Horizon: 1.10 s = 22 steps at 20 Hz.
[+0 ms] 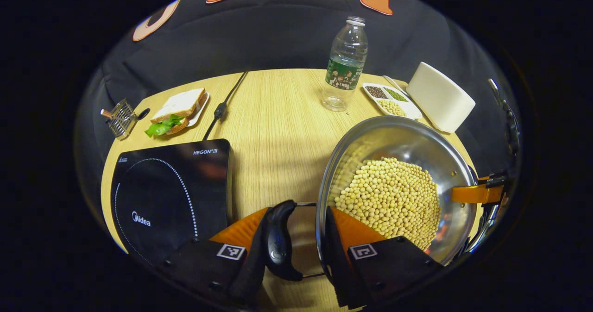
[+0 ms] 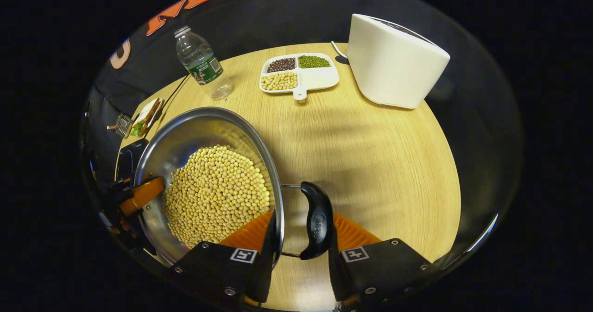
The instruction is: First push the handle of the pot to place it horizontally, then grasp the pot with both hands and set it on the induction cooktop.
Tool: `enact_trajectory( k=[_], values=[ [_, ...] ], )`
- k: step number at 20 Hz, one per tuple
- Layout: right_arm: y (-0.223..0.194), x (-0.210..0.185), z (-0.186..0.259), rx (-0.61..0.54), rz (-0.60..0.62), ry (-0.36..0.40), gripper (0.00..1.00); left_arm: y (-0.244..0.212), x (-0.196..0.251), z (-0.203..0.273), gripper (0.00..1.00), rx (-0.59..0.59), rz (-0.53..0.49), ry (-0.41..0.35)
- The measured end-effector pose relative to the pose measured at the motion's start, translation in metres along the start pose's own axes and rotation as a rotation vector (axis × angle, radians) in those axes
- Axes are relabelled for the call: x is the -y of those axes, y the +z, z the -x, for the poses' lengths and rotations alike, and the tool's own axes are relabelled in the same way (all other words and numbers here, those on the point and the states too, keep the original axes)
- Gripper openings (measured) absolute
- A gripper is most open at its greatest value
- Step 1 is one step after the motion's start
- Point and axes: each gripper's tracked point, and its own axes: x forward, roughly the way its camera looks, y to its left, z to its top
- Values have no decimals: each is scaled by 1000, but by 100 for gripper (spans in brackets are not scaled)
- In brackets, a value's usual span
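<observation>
Here both hand-held grippers (image 1: 296, 238) (image 2: 299, 233) clamp the pot (image 1: 407, 140) handles (image 1: 278, 240).

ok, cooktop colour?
Black cooktop with a white dotted ring; left gripper view.

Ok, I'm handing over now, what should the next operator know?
Left claw: closed across the pot's rim and left handle, one finger inside the pot.
Right claw: the same grip on the right handle.
Pot: full of beans, over the table beside the cooktop, not on it. Whether it is lifted can't be told.
Done: both handles lie horizontal, both claws grip.
Left: carry the pot level to the cooktop, set it down, open both claws.
</observation>
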Motion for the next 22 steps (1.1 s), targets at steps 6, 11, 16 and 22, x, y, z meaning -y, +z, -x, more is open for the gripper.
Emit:
enact_trajectory(
  k=[6,11,16,22],
  values=[
    [11,3,37,68,-22,2,52,32,4,31,67,73,-35,-12],
    [35,-2,76,155,-39,-1,52,70,0,61,67,156,-45,-15],
    [57,-22,107,217,-31,19,51,104,-14,93,67,218,-30,5],
    [71,-59,126,243,1,51,52,120,-53,124,67,242,-14,43]
  ],
)
